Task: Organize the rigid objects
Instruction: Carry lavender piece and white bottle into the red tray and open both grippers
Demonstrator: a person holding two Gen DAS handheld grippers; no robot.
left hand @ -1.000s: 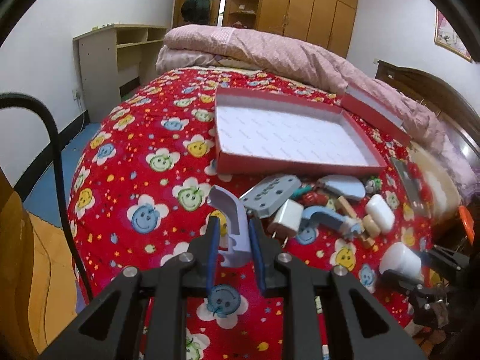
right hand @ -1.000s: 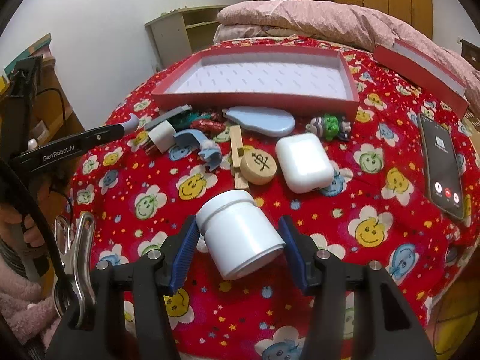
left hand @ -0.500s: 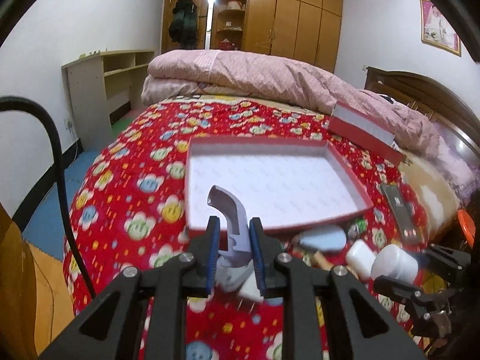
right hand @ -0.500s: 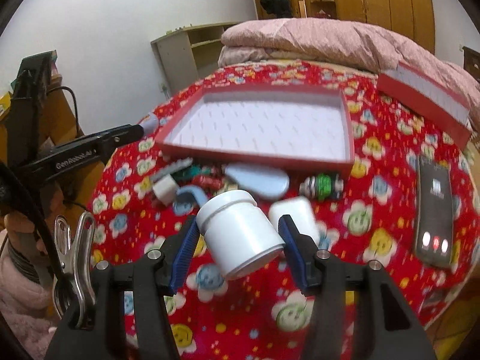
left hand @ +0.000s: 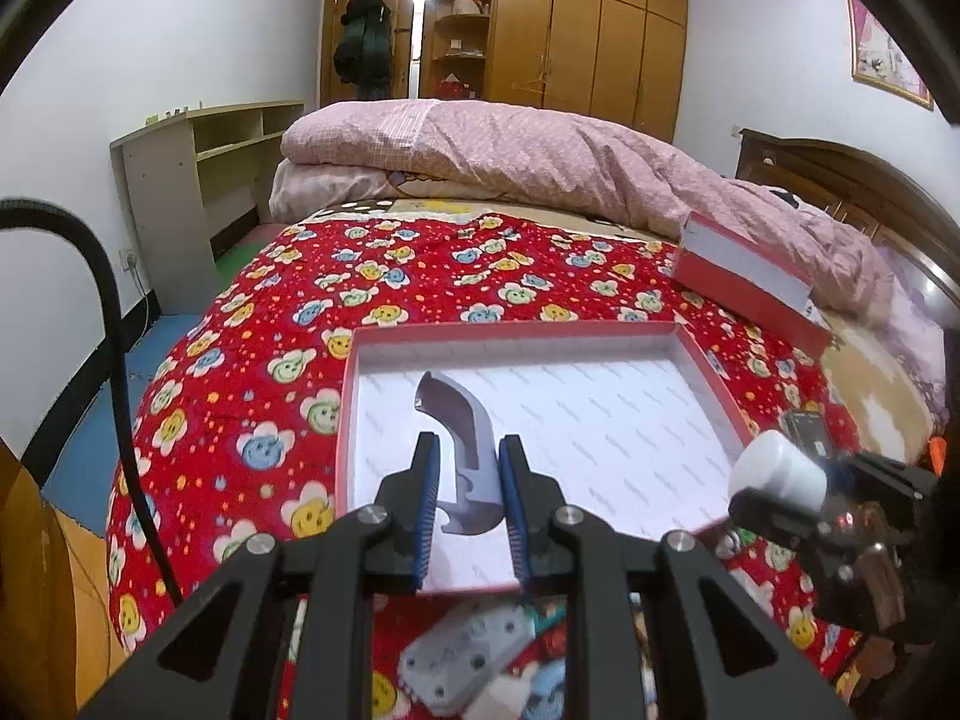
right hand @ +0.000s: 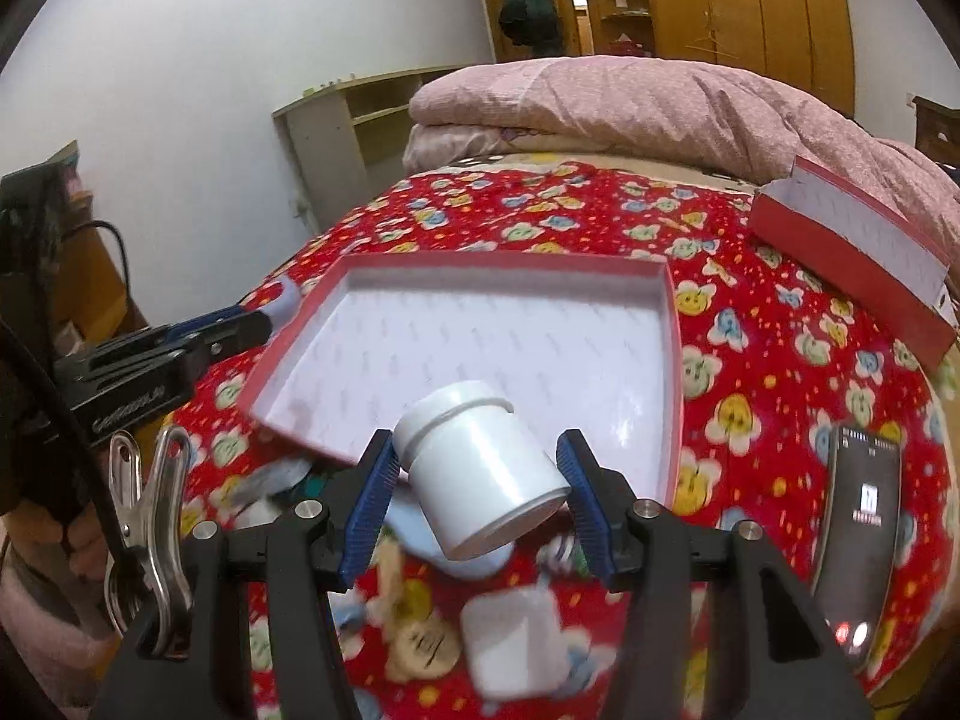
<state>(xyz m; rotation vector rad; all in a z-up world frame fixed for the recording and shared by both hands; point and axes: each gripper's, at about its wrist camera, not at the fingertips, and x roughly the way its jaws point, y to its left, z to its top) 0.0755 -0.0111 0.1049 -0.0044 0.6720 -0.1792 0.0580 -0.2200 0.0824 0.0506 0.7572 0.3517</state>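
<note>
My left gripper (left hand: 468,480) is shut on a grey curved plastic piece (left hand: 462,438) and holds it above the near left part of the open red box (left hand: 708,372) with a white lining. My right gripper (right hand: 477,468) is shut on a white round jar (right hand: 480,462), held tilted over the box's near edge (right hand: 672,372). The jar also shows at the right in the left wrist view (left hand: 780,471). The left gripper's fingers (right hand: 240,324) show at the box's left edge in the right wrist view.
Loose items lie on the red flowered bedspread below the grippers: a grey holed block (left hand: 462,660), a white earbud case (right hand: 516,642), a round wooden piece (right hand: 420,648). A phone (right hand: 864,528) lies right. The red box lid (right hand: 852,252) leans against the pink quilt (left hand: 540,162).
Both grippers have lifted their objects off the pile and moved forward to the red box. The grey piece and the jar now hang over the box.
</note>
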